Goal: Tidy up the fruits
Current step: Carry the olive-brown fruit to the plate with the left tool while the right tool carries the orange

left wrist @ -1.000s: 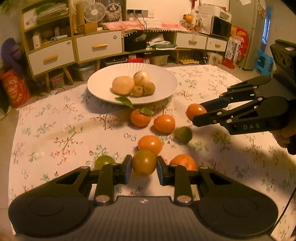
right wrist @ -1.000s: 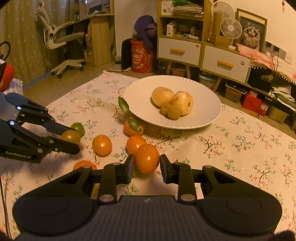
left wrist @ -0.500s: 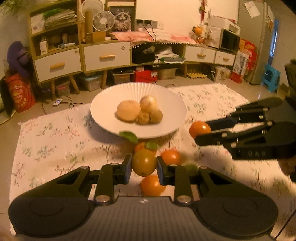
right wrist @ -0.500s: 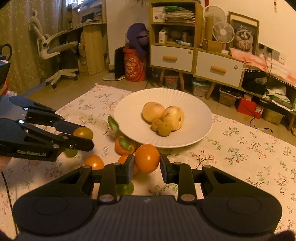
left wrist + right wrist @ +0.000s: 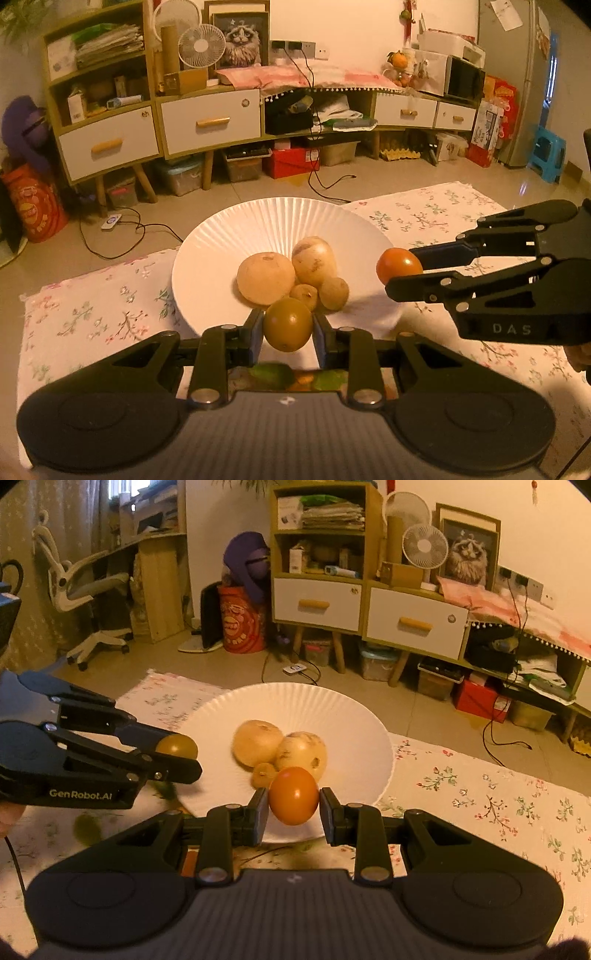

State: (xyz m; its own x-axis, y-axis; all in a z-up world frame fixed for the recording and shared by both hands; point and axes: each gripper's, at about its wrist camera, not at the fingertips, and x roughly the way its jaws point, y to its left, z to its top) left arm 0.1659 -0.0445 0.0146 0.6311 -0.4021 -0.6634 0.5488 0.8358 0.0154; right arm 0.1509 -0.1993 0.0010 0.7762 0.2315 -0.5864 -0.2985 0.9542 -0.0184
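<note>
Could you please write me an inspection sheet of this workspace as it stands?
Surface: floral cloth covering the table.
Job's things: white plate holding two large pale fruits and smaller brown ones; a greenish fruit and an orange fruit are each gripped above its near rim.
Clutter: blurred green fruit on the cloth.
Grippers: left claw shut on the greenish fruit; right claw shut on the orange fruit.
Cables: black cords trailing on the floor.
Surroundings: drawer cabinet, fan, office chair.
</note>
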